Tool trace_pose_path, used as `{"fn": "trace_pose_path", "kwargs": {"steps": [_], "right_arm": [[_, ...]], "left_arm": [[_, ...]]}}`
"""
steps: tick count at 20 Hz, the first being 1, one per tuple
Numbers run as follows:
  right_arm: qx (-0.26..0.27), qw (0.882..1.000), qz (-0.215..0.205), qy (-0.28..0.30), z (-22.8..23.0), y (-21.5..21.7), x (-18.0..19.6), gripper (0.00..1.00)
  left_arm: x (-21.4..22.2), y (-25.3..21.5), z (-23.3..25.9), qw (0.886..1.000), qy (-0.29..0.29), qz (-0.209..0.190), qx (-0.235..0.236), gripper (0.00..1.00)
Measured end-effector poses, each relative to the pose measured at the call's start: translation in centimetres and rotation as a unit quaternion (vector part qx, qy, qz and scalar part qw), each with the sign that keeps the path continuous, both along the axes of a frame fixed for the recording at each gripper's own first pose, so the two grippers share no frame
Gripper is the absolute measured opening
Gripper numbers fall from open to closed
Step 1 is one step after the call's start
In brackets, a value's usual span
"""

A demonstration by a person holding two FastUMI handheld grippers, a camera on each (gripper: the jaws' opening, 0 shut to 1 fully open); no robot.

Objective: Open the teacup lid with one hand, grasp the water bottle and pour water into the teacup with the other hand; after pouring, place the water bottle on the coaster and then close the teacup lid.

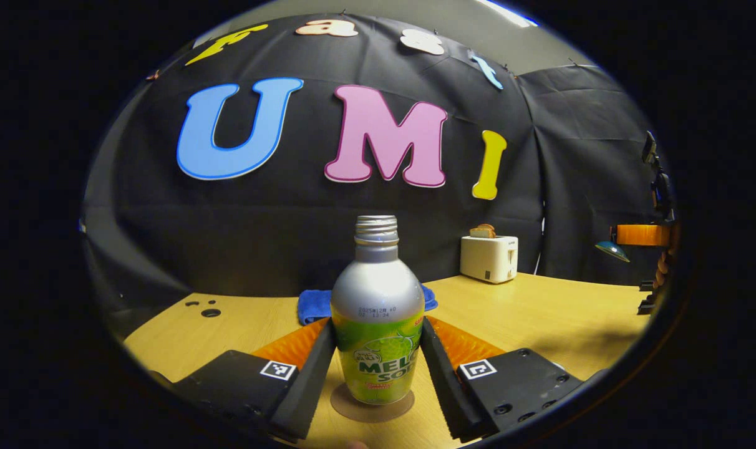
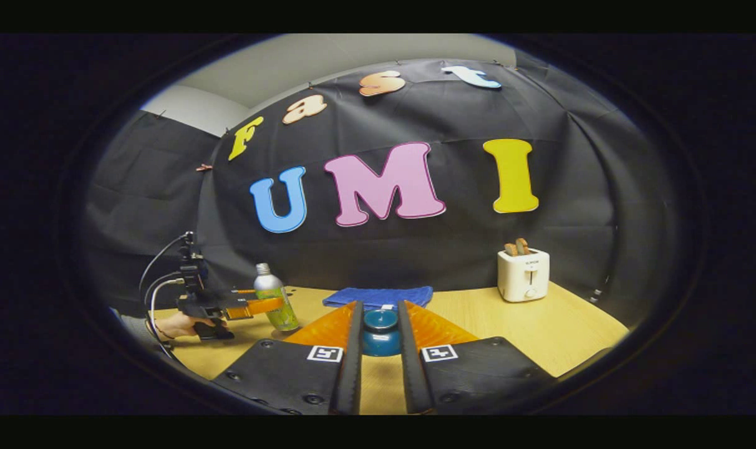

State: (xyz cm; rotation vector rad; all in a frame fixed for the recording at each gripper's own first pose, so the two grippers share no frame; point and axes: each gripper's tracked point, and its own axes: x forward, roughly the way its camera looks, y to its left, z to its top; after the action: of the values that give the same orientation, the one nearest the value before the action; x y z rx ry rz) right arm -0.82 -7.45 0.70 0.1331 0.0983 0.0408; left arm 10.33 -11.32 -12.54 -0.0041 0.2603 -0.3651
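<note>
A silver water bottle (image 1: 377,293) with a green label and no cap stands upright on a round brown coaster (image 1: 372,408). My left gripper (image 1: 378,324) is shut on it, one finger against each side of the label. In the right gripper view the same bottle (image 2: 277,307) shows far left with the left gripper (image 2: 272,305) around it and a hand (image 2: 175,325) behind. A teal teacup (image 2: 381,343) with its lid (image 2: 381,319) fills the narrow gap of my right gripper (image 2: 380,305), both fingers pressing at lid height. I cannot tell whether the lid rests on the cup.
A white toaster (image 1: 489,257) (image 2: 523,274) with toast stands at the back right of the wooden table (image 1: 540,312). A folded blue cloth (image 2: 378,296) lies behind the cup and the bottle. A lamp (image 1: 612,249) and a stand sit at the far right edge.
</note>
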Motion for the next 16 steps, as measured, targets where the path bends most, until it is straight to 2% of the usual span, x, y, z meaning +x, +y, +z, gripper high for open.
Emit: {"fn": "trace_pose_path", "kwargs": {"steps": [13,16], "right_arm": [[0.004,1.0,0.0,0.0,-0.1,-0.1,0.0,0.31],[0.007,1.0,0.01,0.001,-0.2,0.8,0.2,0.27]], "left_arm": [[0.4,0.1,-1.5,0.999,0.035,0.012,0.012,0.84],[-0.2,0.2,-1.0,0.999,0.029,0.013,0.022,0.96]]}}
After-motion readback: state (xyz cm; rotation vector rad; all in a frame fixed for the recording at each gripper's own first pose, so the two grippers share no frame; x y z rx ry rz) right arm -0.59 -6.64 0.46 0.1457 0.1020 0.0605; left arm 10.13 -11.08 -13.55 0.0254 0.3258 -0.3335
